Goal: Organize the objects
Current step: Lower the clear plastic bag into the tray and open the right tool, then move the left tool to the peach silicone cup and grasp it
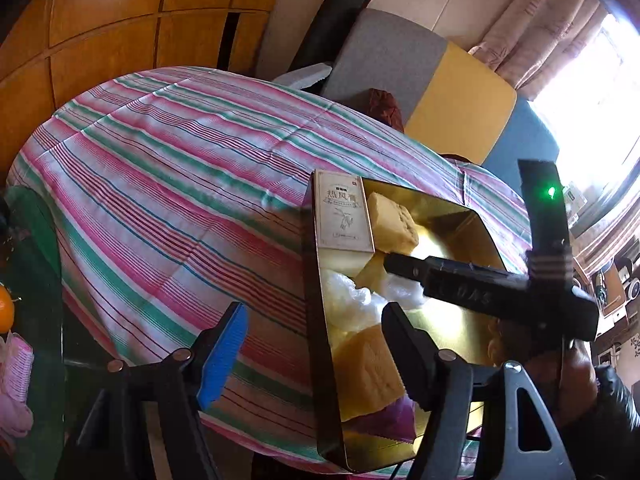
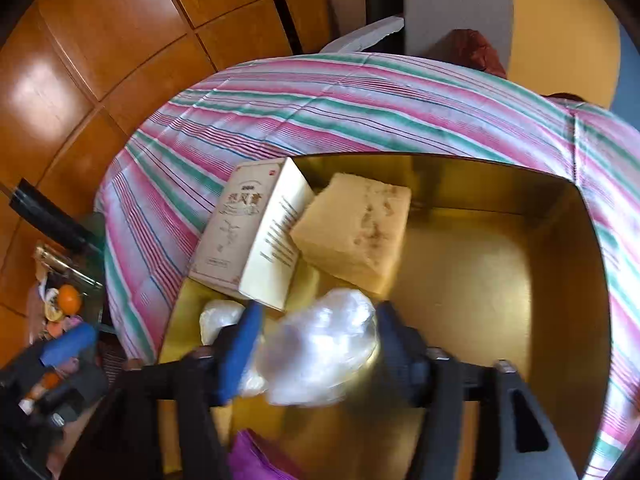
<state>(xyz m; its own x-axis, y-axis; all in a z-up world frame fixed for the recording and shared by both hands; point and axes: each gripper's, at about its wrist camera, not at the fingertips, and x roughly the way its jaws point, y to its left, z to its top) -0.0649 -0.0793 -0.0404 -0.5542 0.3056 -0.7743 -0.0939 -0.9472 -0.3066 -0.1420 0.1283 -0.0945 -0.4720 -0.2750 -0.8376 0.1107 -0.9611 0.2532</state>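
Landmark: gold tray on the striped tabletop.

Step in hand, as judged: placing items into the tray.

1. Right claw: over the tray's near part, jaws partly closed around a clear plastic bag. The bag fills the gap and appears gripped.
2. Left claw: jaws spread wide, holding nothing, straddling the tray's left wall.
3. In the tray: 1 printed carton leaning on the left wall, 2 yellow sponge blocks, a purple item.

Next move likely calls for lowering the bag onto bare tray floor, then spreading the right jaws.
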